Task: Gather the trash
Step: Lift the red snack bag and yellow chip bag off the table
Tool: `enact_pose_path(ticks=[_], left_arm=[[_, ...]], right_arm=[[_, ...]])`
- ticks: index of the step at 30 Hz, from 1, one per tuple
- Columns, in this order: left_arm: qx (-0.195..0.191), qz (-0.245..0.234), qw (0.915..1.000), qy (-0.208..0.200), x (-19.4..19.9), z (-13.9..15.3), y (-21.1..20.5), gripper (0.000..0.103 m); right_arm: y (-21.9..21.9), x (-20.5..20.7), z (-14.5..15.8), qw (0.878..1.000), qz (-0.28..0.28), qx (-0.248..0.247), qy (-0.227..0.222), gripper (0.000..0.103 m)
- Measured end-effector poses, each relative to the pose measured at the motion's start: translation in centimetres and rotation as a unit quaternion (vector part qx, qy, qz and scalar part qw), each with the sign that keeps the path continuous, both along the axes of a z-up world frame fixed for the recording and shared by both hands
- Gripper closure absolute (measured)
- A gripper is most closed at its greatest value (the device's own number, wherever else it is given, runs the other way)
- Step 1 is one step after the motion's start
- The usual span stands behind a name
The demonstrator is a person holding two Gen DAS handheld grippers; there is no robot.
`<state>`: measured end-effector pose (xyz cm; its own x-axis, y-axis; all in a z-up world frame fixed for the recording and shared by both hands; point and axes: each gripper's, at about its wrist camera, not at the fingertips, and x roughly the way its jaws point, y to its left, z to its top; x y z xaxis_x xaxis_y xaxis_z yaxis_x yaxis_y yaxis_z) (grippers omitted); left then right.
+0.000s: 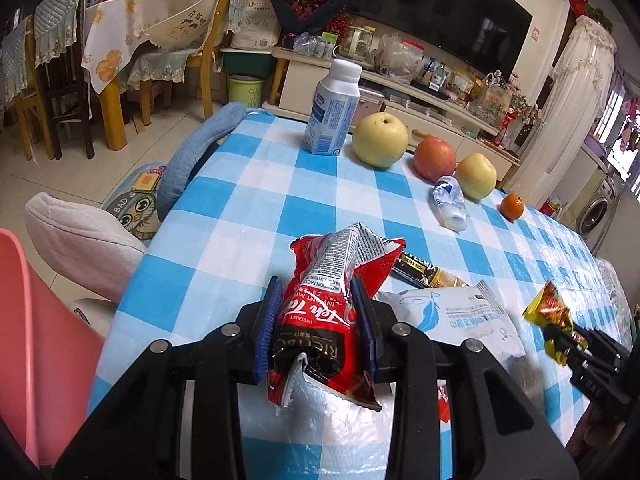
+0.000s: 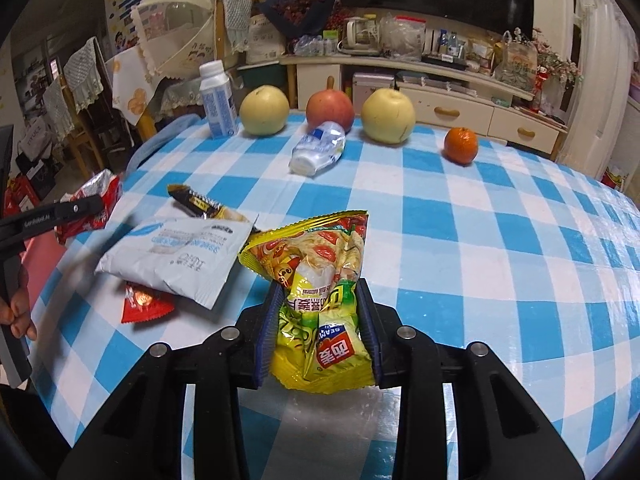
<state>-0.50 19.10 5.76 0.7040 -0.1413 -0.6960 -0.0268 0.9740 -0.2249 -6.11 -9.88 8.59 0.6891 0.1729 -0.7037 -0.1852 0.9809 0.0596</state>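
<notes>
My left gripper [image 1: 316, 300] is shut on a red instant-tea wrapper [image 1: 320, 320], held above the near edge of the blue-checked table [image 1: 248, 216]. My right gripper [image 2: 318, 300] is shut on a yellow snack bag [image 2: 320, 292], held above the table; it also shows at the right of the left wrist view [image 1: 560, 334]. On the table lie a white pouch [image 2: 172, 256], a black-and-gold sachet [image 2: 200, 204], a small red wrapper [image 2: 142, 304] and a crushed plastic bottle [image 2: 320, 148].
A white bottle [image 2: 218, 100] stands at the far left of the table, beside two yellow pears [image 2: 264, 110], a red apple [image 2: 330, 112] and an orange [image 2: 461, 145]. A pink bin [image 1: 36, 320] sits at the table's left. Chairs and a TV cabinet stand behind.
</notes>
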Motion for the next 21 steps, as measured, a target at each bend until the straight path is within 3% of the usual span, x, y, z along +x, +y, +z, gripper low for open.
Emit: enact_pose_path(ticks=[10, 21], left_arm=[[0.001, 0.002, 0.9998, -0.021, -1.9, 1.3, 1.6, 0.067], [-0.006, 0.025, 0.9989, -0.039, -3.5, 2.5, 4.7, 0.067]], right_arm=[[1.1, -1.5, 2.1, 0.999, 0.003, 0.015, -0.031, 0.066], [6.4, -2.9, 3.9, 0.997, 0.05, 0.017, -0.05, 0.066]])
